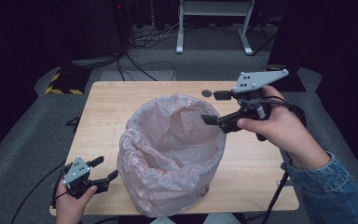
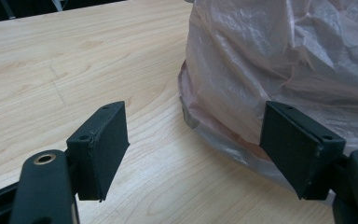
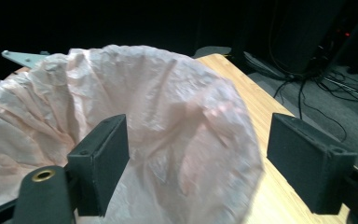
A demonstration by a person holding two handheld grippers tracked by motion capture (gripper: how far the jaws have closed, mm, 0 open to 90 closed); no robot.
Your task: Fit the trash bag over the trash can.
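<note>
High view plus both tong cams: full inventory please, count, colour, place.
bin with bag liner: one, translucent pink plastic, crumpled, mouth open, standing mid-table toward the near edge.
table: one, light wood top, centre of the high view.
round dark spot: one, on the tabletop near the far edge; too small to identify.
white frame legs: one stand, on the grey floor beyond the table.
floor cables: several, black, behind the table.
yellow-black striped block: one, floor at far left.
left tongs: open, empty, low beside the bin's left side.
right tongs: open, empty, at the liner's right rim.
</note>
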